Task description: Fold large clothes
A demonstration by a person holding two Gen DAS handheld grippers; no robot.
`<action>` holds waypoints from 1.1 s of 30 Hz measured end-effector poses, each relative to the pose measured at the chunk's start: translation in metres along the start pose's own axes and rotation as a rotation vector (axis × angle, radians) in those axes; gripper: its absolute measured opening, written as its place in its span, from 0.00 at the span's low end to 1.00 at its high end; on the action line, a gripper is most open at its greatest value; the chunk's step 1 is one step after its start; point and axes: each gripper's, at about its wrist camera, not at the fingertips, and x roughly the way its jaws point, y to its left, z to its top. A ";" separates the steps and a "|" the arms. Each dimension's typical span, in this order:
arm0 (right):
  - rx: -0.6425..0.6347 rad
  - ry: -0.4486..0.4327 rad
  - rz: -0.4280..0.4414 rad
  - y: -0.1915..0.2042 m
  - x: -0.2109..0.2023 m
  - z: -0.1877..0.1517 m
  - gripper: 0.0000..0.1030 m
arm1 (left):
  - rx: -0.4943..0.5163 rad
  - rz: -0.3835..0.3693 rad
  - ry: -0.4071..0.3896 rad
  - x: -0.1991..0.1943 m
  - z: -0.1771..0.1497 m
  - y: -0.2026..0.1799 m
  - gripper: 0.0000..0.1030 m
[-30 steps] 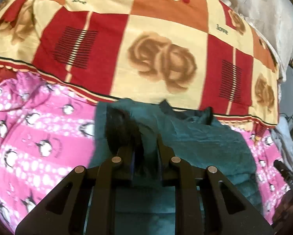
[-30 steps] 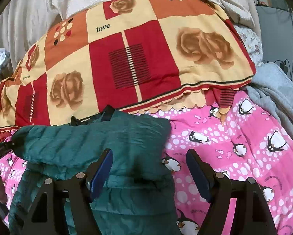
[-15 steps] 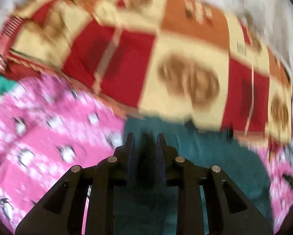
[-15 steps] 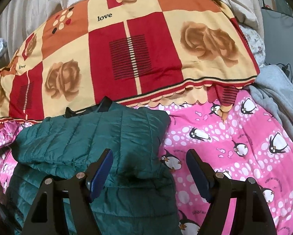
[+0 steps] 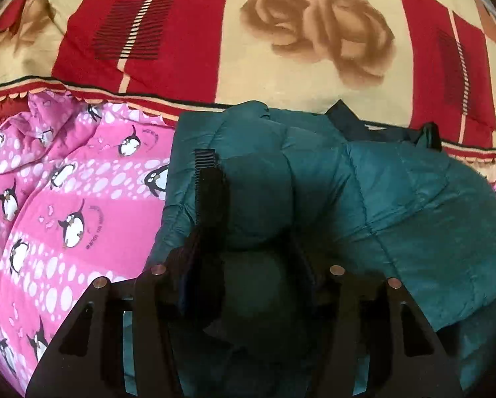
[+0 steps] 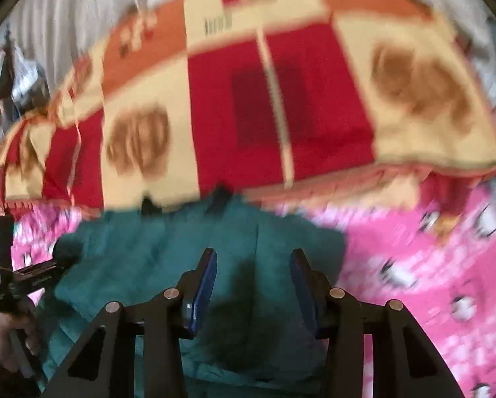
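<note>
- Teal quilted jacket [image 5: 397,205] lies folded on the pink penguin bedspread [image 5: 65,205], against the red-and-cream quilt's [image 5: 281,49] edge.
- Left gripper [image 5: 248,219] is opening, jacket puffing between its jaws, apparently released.
- Right gripper [image 6: 252,285] is closing over the jacket [image 6: 155,258], pads not yet pressing; view blurred.

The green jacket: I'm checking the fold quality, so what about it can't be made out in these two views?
- Left wrist view: the jacket's near part is hidden behind the left gripper, whose jaws are opening, and cut off by the bottom edge.
- Right wrist view: motion blur smears the jacket's seams and edges; whether the closing right gripper pinches fabric cannot be told.
- Both views: the collar is partly tucked against the patterned quilt.
</note>
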 end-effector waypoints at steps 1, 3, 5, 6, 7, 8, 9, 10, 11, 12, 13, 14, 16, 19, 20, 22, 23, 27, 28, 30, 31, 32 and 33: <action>0.005 0.087 0.032 -0.005 0.021 -0.008 0.43 | -0.001 -0.006 0.000 0.000 0.000 0.001 0.51; 0.005 0.093 0.038 -0.010 0.029 -0.017 0.43 | -0.005 -0.014 0.004 0.001 -0.001 0.001 0.52; 0.008 0.097 0.031 -0.010 0.029 -0.018 0.43 | -0.007 -0.020 0.006 0.004 -0.003 0.002 0.55; 0.004 0.101 0.025 -0.009 0.029 -0.018 0.44 | -0.008 -0.023 0.004 0.003 -0.004 0.002 0.55; 0.003 0.097 0.020 -0.008 0.029 -0.020 0.44 | -0.009 -0.029 0.004 0.002 -0.004 0.002 0.57; 0.008 0.092 0.019 -0.008 0.027 -0.020 0.44 | -0.011 -0.037 0.006 0.002 -0.005 0.003 0.57; 0.016 0.089 0.021 -0.009 0.025 -0.021 0.44 | -0.015 -0.048 0.007 0.001 -0.004 0.005 0.57; 0.015 0.095 0.016 -0.009 0.021 -0.018 0.44 | -0.025 -0.061 0.002 -0.002 -0.004 0.007 0.57; 0.015 0.083 -0.001 -0.009 0.015 -0.013 0.44 | -0.041 -0.069 -0.006 -0.006 -0.004 0.009 0.57; 0.013 0.037 -0.026 -0.005 0.007 -0.004 0.44 | -0.055 -0.068 -0.023 -0.011 -0.003 0.010 0.57; 0.008 -0.052 -0.046 0.000 -0.008 0.006 0.44 | -0.069 -0.064 -0.052 -0.018 -0.002 0.010 0.57; 0.010 -0.109 -0.044 0.007 -0.016 0.012 0.44 | -0.080 -0.062 -0.082 -0.024 0.001 0.010 0.57; 0.013 -0.141 -0.027 0.021 -0.017 0.026 0.44 | -0.094 -0.068 -0.136 -0.033 0.006 0.007 0.57; -0.010 -0.097 -0.042 0.041 0.012 0.035 0.44 | -0.074 -0.098 -0.098 -0.025 0.008 0.000 0.57; -0.010 -0.058 -0.044 0.045 0.028 0.034 0.44 | -0.057 -0.076 -0.061 -0.017 0.006 -0.003 0.57; -0.010 0.058 -0.052 0.047 0.061 0.027 0.44 | -0.020 -0.037 -0.009 -0.004 -0.001 -0.007 0.59; -0.034 0.082 -0.061 0.048 0.072 0.020 0.44 | -0.021 -0.034 -0.011 -0.004 -0.001 -0.006 0.59; -0.053 0.078 -0.076 0.048 0.079 0.015 0.44 | -0.031 -0.029 -0.001 0.000 -0.003 -0.004 0.63; -0.053 0.076 -0.073 0.047 0.078 0.015 0.44 | -0.032 -0.027 -0.002 0.000 -0.003 -0.004 0.63; -0.056 0.074 -0.077 0.047 0.076 0.014 0.44 | -0.027 -0.025 -0.005 0.001 -0.003 -0.003 0.63; -0.061 0.058 -0.097 0.049 0.070 0.015 0.44 | -0.028 -0.025 -0.006 0.001 -0.003 -0.002 0.63; -0.072 0.044 -0.111 0.054 0.068 0.016 0.44 | -0.032 -0.030 -0.007 0.001 -0.003 -0.001 0.63; -0.093 0.029 -0.120 0.062 0.060 0.018 0.44 | -0.035 -0.035 -0.007 0.001 -0.004 0.001 0.63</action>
